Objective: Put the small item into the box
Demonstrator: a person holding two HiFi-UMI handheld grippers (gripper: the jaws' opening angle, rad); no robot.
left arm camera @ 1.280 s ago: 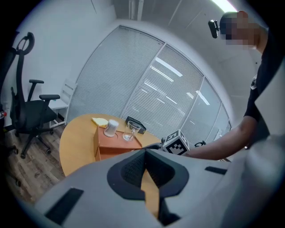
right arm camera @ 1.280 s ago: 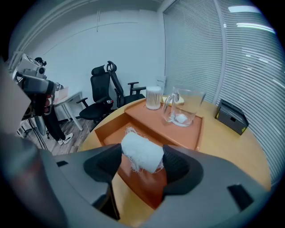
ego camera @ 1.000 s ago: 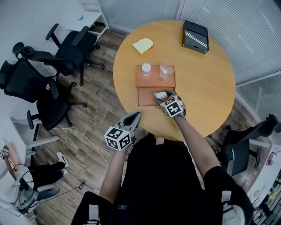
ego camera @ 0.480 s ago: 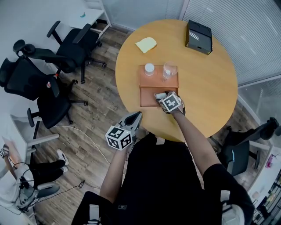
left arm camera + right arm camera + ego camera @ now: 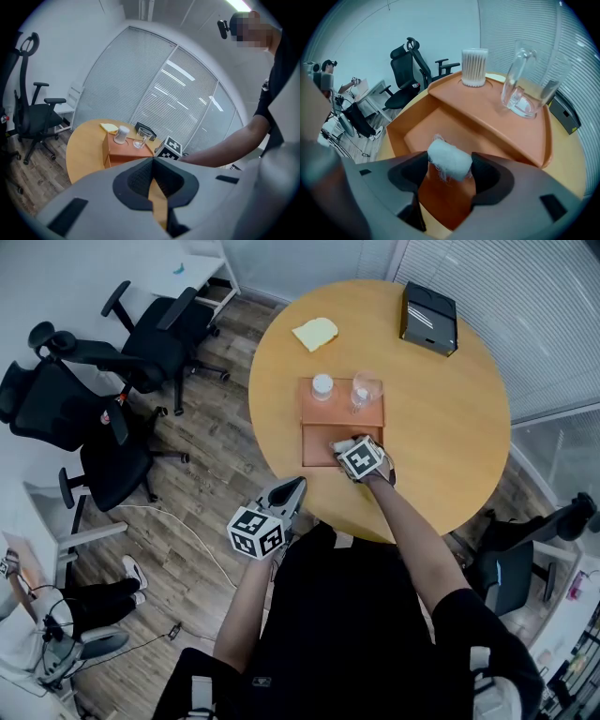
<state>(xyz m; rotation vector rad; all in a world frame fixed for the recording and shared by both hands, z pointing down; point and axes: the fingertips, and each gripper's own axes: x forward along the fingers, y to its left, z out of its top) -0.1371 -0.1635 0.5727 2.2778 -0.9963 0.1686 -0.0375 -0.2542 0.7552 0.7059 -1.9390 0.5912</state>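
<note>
Right claw: pinching the white gauze roll, just above the lower compartment of the orange box.
Box's raised shelf: cotton-swab jar, glass mug.
Left claw: pressed together, well apart from the box, beyond the round counter edge.
</note>
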